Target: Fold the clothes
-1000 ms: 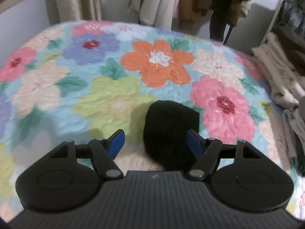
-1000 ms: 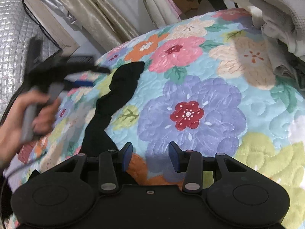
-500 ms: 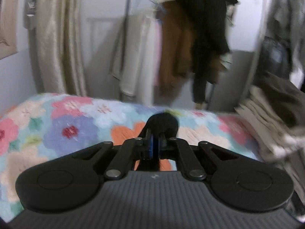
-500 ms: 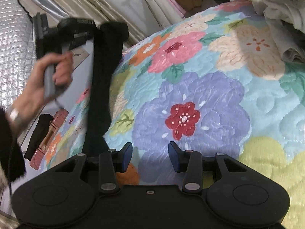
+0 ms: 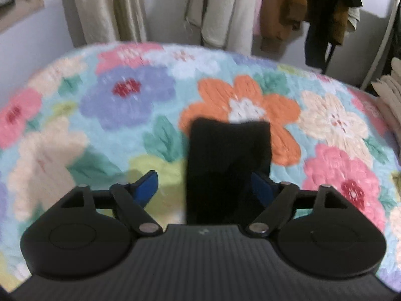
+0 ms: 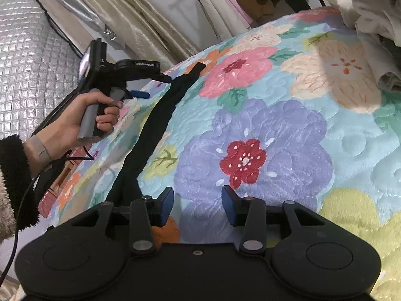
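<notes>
A long black garment [image 5: 228, 150] lies stretched out flat on the flowered quilt [image 5: 125, 95]. In the left wrist view its near part sits between the fingers of my left gripper [image 5: 204, 186]. The jaws are opening; the left pad stands clear of the cloth and the right pad is partly hidden behind it. In the right wrist view the black garment [image 6: 155, 125] runs from beside my right gripper [image 6: 197, 200] up to my left gripper [image 6: 155, 86], which a hand [image 6: 75, 123] holds above the far end. My right gripper is open over the quilt [image 6: 250, 138] with nothing between its fingers.
A pile of beige clothes [image 5: 391, 95] is stacked at the bed's right side, seen also as pale folded cloth [image 6: 371, 25]. Coats hang on a rack [image 5: 283, 5] behind the bed beside curtains [image 5: 107, 7]. A silver padded panel [image 6: 30, 62] stands at the left.
My left gripper shut on the black garment's end, lifted it high, then brought it down stretched out on the quilt and spread its jaws. My right gripper has barely shifted.
</notes>
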A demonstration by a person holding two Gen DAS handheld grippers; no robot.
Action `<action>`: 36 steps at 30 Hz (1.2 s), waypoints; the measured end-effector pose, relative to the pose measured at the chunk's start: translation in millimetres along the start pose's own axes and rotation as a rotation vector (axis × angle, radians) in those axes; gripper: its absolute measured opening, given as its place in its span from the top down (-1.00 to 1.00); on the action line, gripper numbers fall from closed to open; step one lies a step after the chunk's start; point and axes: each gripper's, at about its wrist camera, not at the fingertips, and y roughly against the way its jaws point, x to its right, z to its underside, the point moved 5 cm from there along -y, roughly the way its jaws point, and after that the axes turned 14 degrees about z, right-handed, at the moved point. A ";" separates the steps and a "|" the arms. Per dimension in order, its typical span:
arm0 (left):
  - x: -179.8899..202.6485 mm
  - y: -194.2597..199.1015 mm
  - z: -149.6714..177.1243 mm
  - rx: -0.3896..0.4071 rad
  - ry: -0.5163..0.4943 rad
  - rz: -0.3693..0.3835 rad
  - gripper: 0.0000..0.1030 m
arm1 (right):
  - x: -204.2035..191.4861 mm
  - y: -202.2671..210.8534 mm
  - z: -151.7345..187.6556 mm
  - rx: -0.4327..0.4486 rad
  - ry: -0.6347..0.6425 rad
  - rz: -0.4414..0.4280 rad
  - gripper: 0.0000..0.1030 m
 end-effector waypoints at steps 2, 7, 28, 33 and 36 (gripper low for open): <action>4.7 -11.7 7.1 -0.037 -0.032 -0.021 -0.13 | 0.1 2.0 0.5 0.002 -0.031 -0.052 0.05; 12.3 -9.1 3.7 -0.035 -0.081 -0.016 0.92 | -17.2 1.4 4.9 -0.045 -0.023 -0.213 0.01; -88.7 100.0 26.7 0.171 0.241 -0.134 -0.37 | -41.0 -9.0 17.8 0.008 0.228 0.071 0.88; -40.3 161.4 95.6 0.061 0.220 -0.102 -0.43 | -46.2 6.3 7.2 -0.052 0.135 0.077 0.08; 2.5 213.1 149.5 -0.010 0.141 -0.120 -0.43 | -56.2 34.3 -1.2 0.027 0.140 0.134 -0.06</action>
